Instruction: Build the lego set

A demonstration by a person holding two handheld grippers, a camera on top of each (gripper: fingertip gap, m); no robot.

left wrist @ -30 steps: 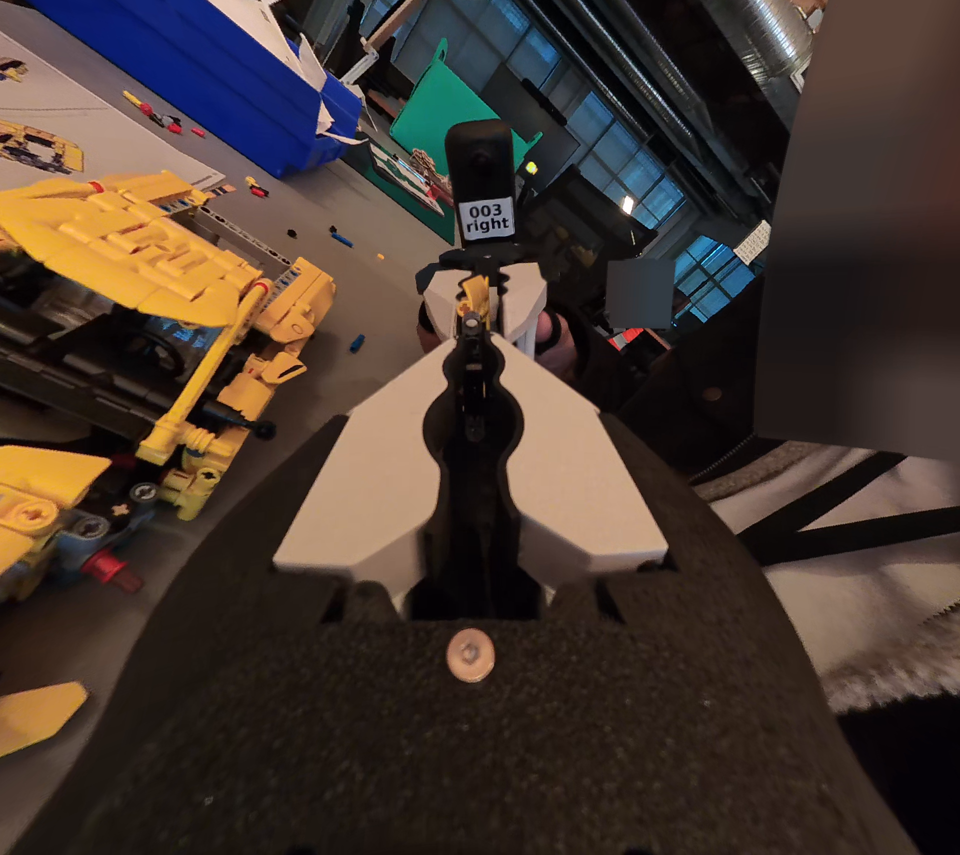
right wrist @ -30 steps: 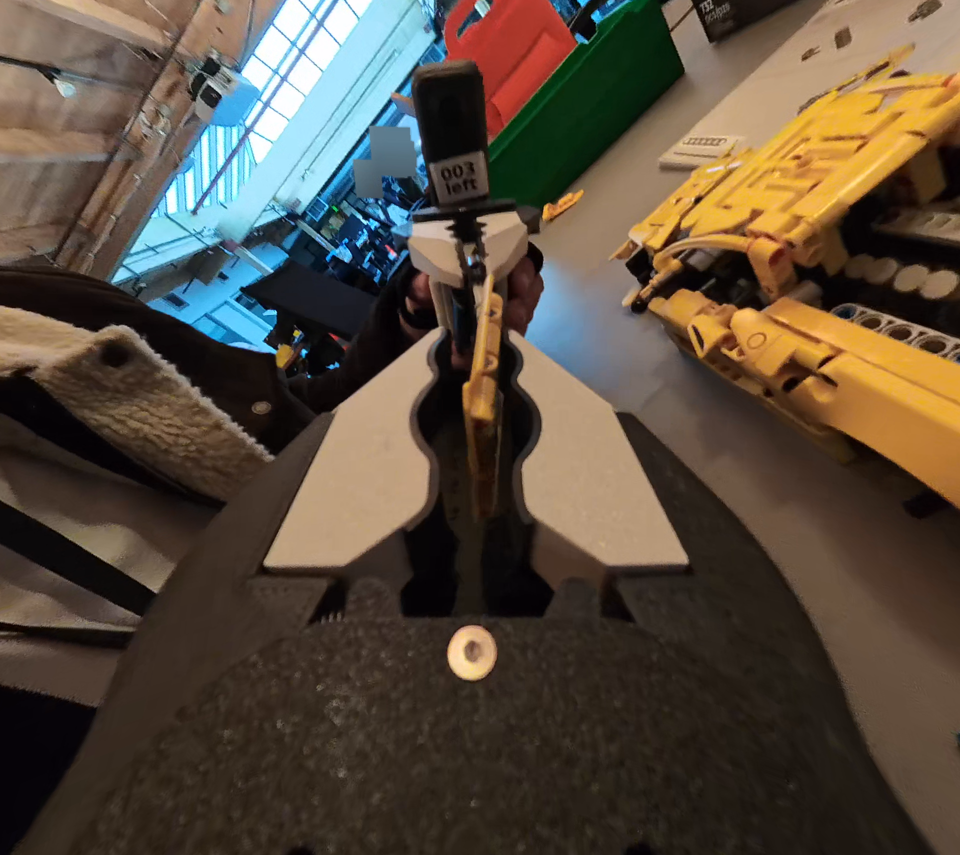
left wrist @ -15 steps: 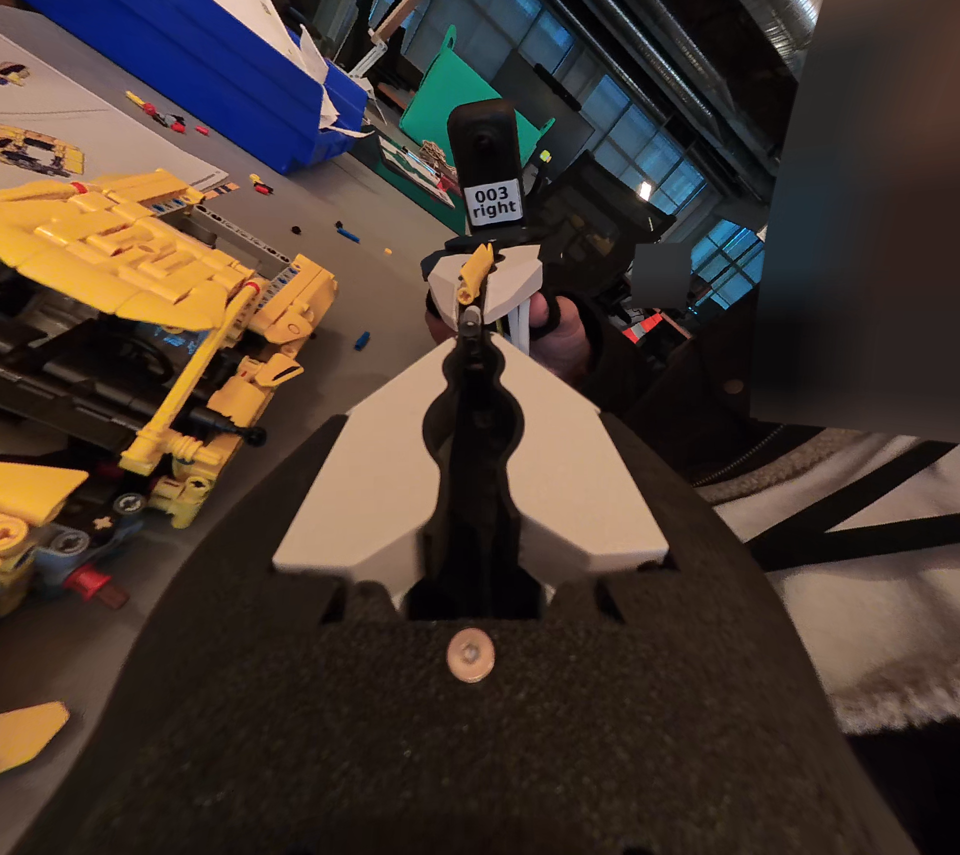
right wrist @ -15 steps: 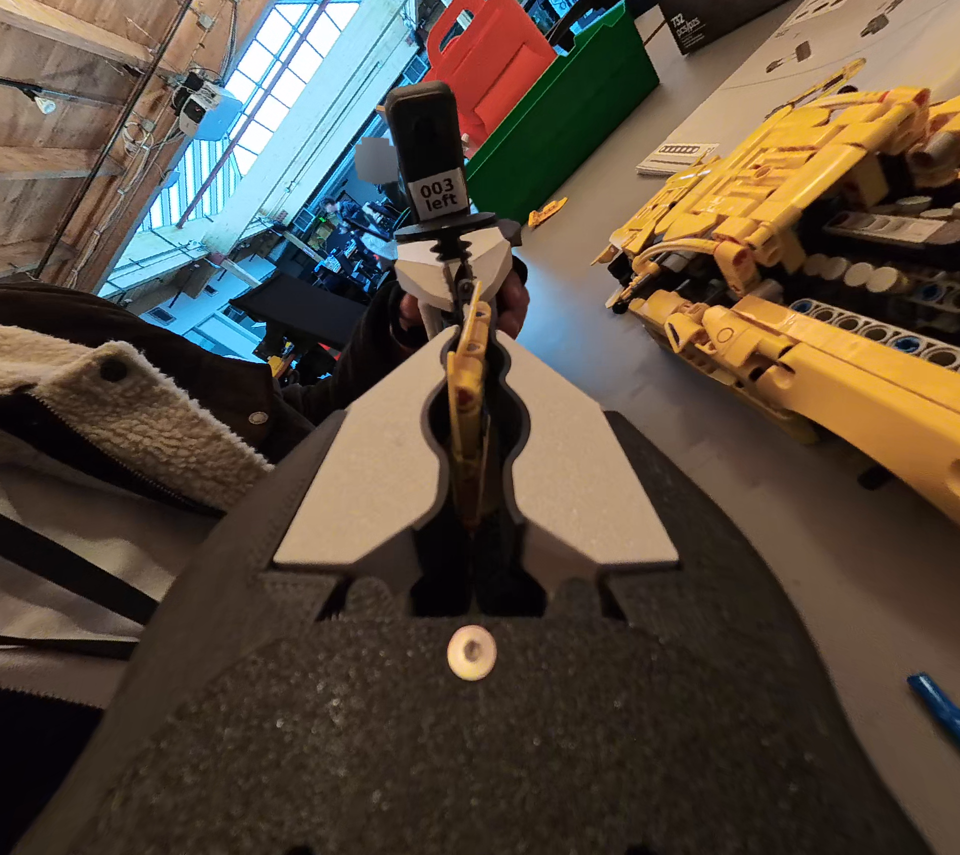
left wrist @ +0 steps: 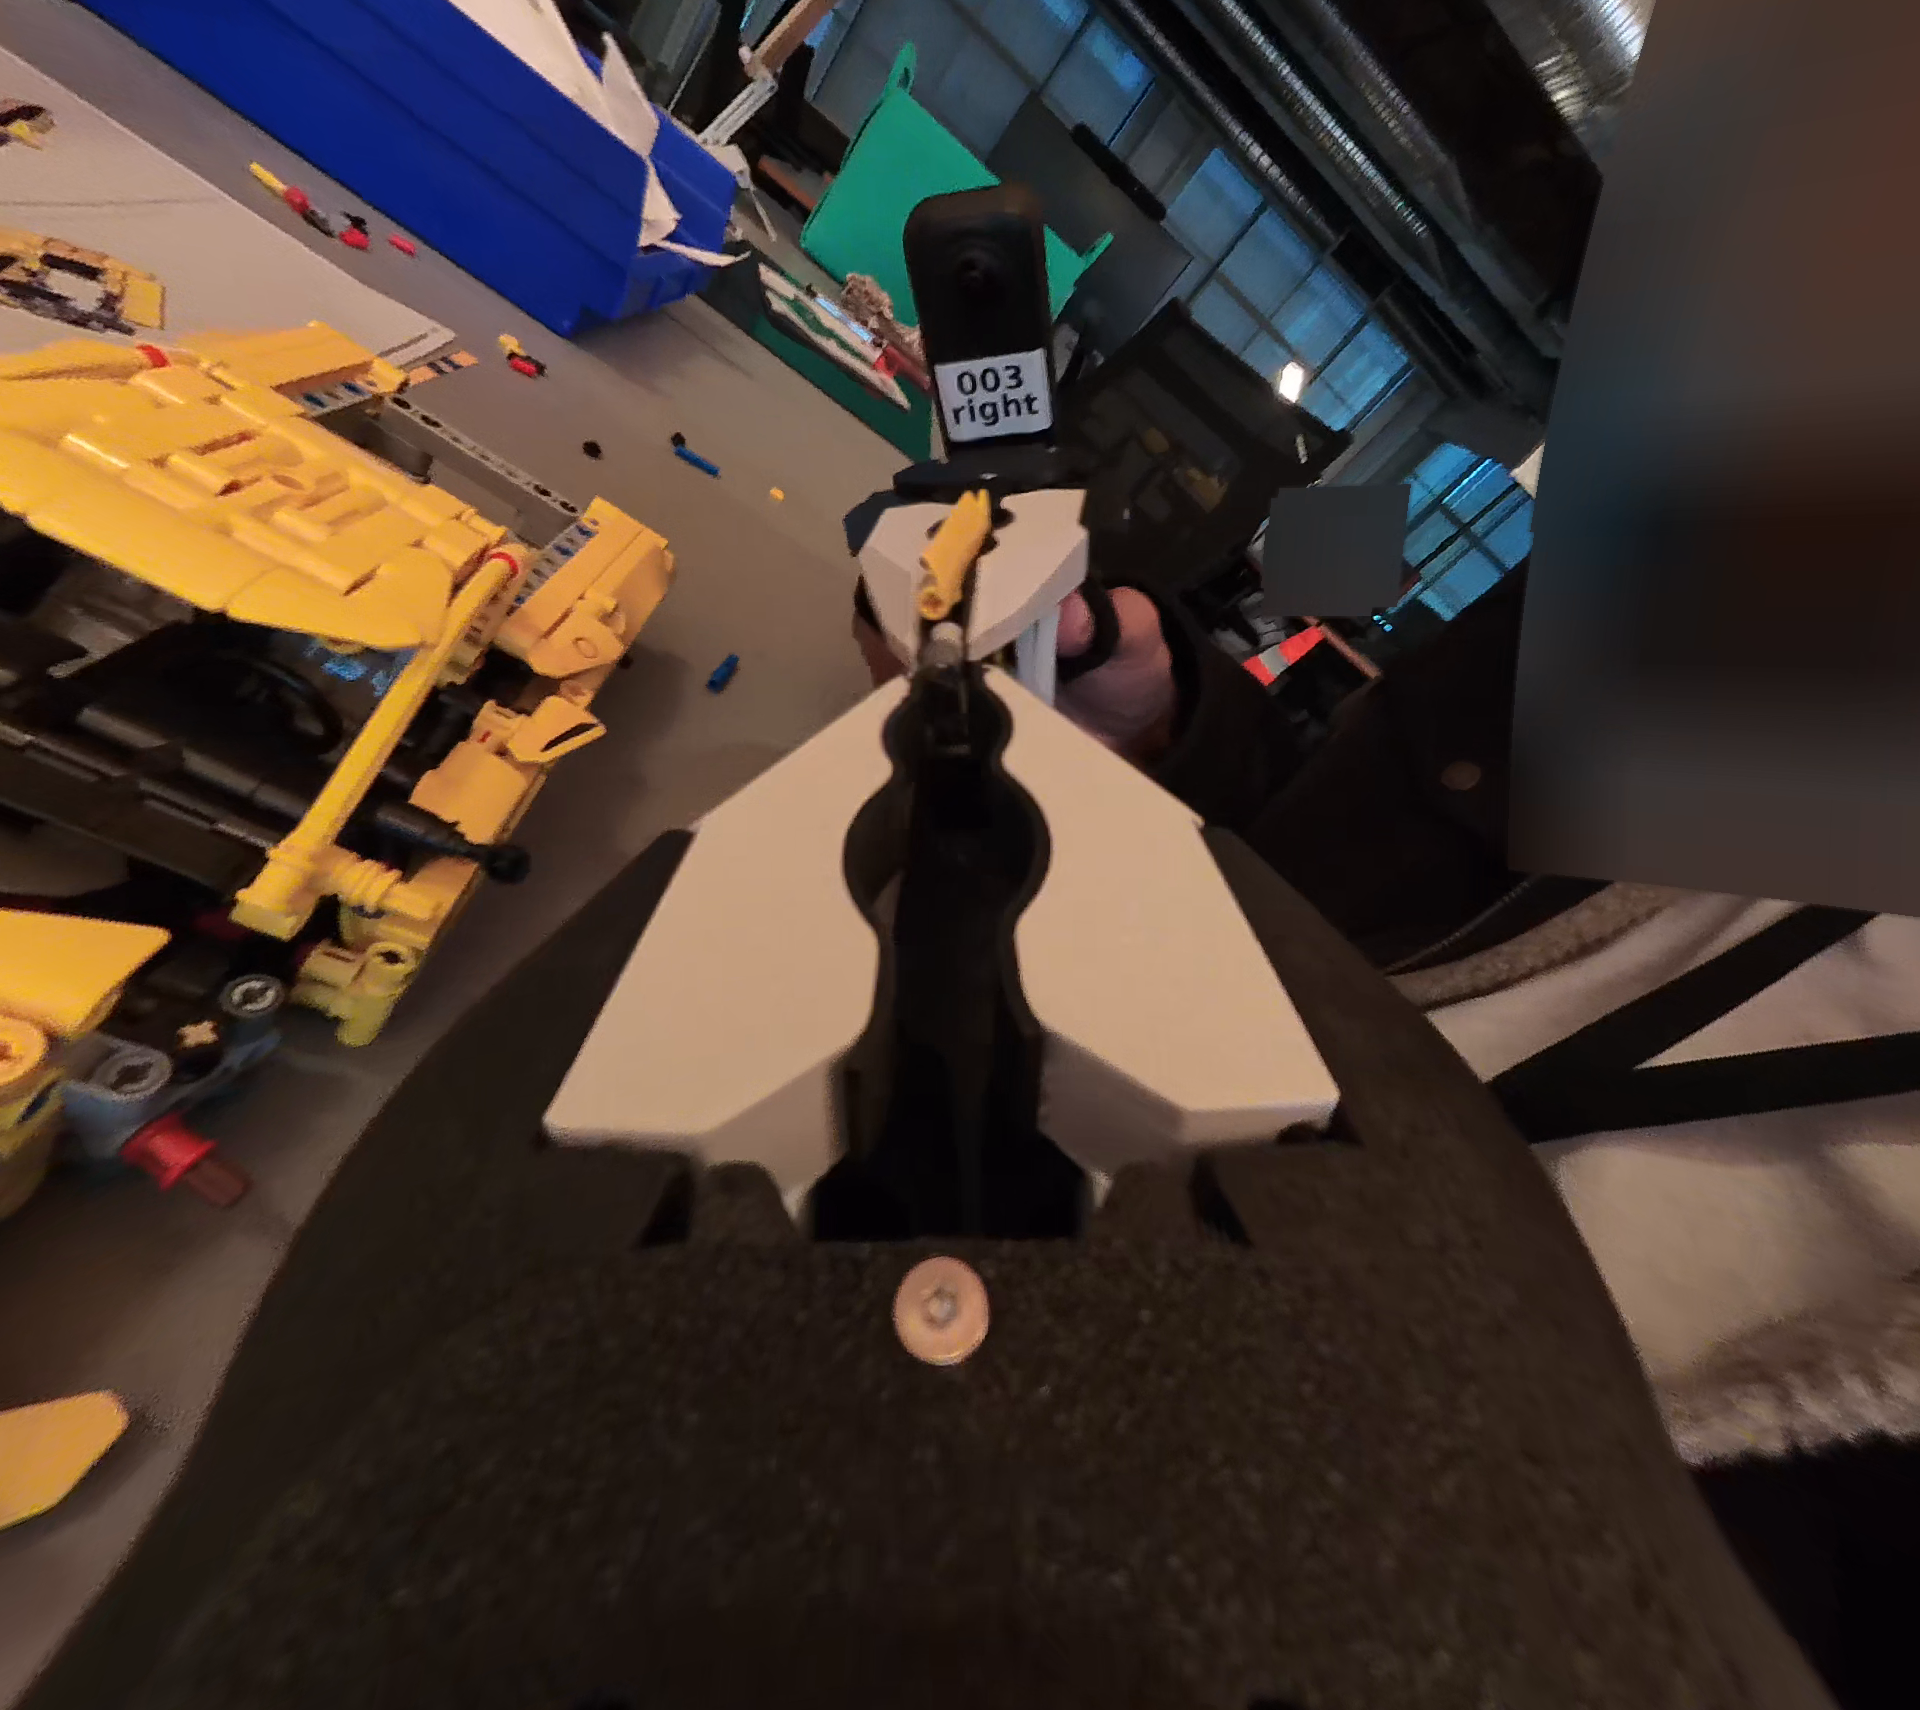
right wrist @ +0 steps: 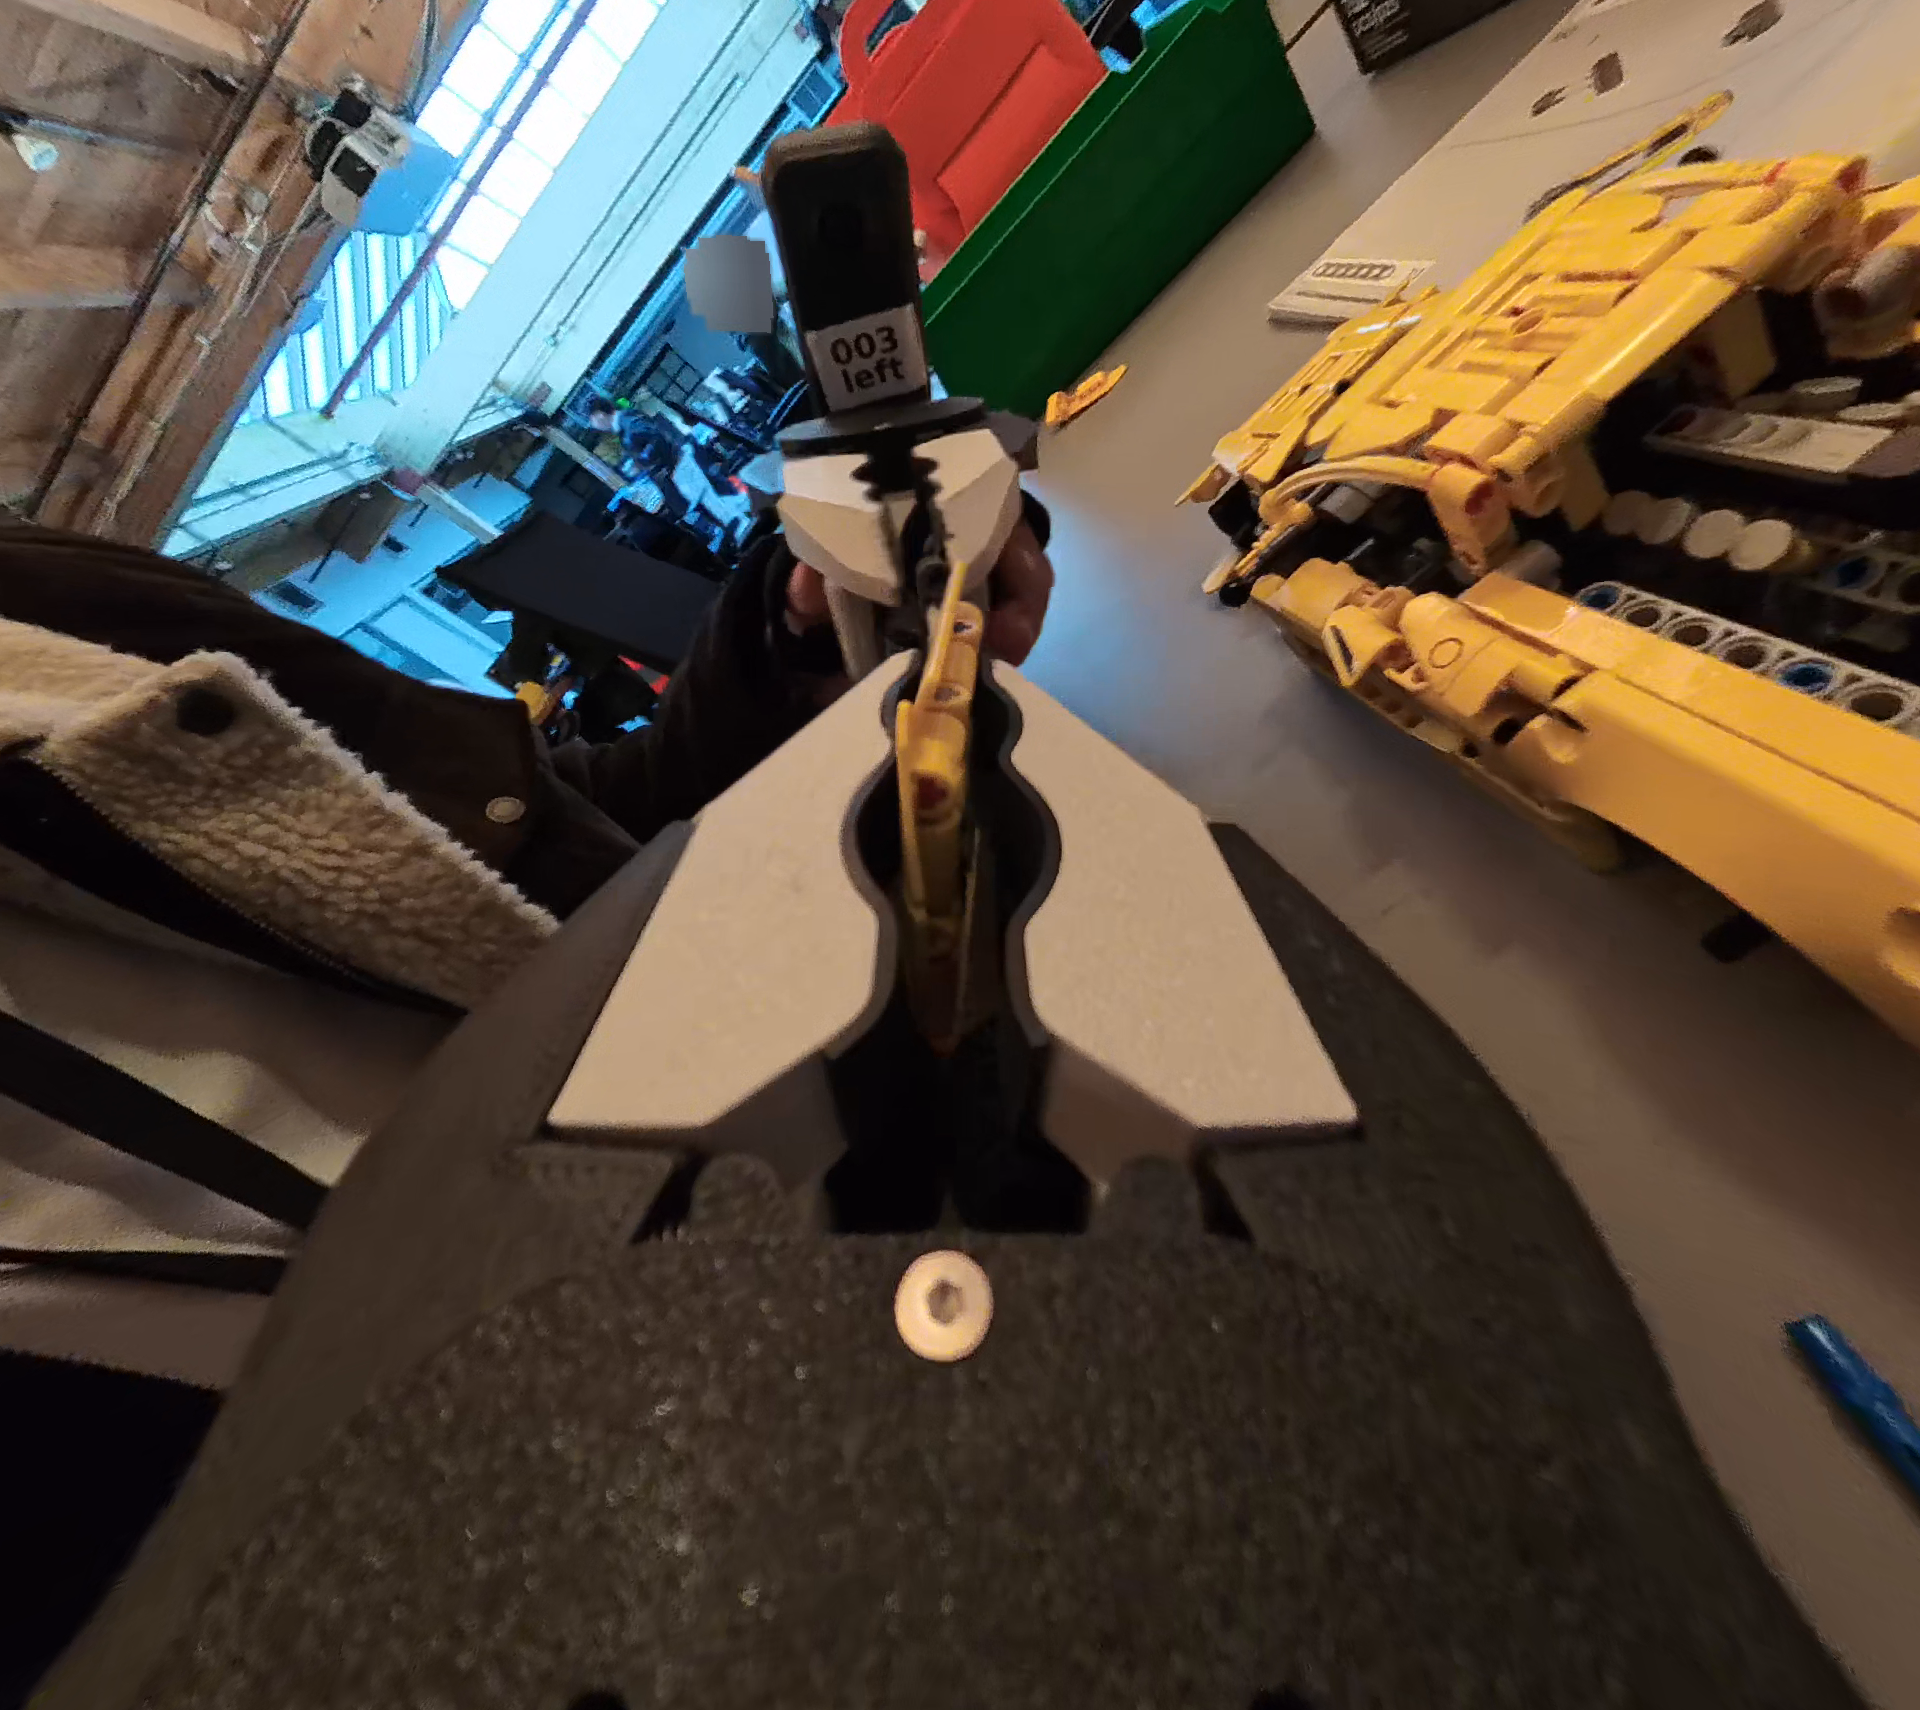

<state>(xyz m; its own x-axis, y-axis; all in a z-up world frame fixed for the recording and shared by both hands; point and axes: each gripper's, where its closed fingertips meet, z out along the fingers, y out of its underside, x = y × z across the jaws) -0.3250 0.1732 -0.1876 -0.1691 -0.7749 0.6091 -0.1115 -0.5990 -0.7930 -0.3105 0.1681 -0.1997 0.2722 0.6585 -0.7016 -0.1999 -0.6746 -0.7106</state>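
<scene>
My left gripper (left wrist: 943,696) is shut on a small dark grey pin (left wrist: 943,650) that sticks out of its tips. My right gripper (right wrist: 940,673) is shut on a long thin yellow Lego piece (right wrist: 933,787) that runs along its jaws. The two grippers face each other tip to tip above the table, pin end against yellow piece. The right gripper (left wrist: 971,580) with the yellow piece (left wrist: 951,546) also shows in the left wrist view, and the left gripper (right wrist: 914,533) shows in the right wrist view. The yellow Lego car (left wrist: 260,517) (right wrist: 1538,413) lies on the grey table.
A blue bin (left wrist: 312,19) with papers and an instruction booklet (left wrist: 104,237) lie behind the car. Several loose small pieces (left wrist: 717,671) dot the table. A green bin (right wrist: 1122,206), a red bag (right wrist: 966,50) and a blue pin (right wrist: 1860,1390) show. A person's jacket (right wrist: 260,787) is close. Only a small space, under 4 cm, lies between the two pairs of fingers.
Both grippers stay shut and tip to tip. The right gripper has drifted slightly, and the yellow piece now shows tilted in front of it. The car has slid a little in both views.
</scene>
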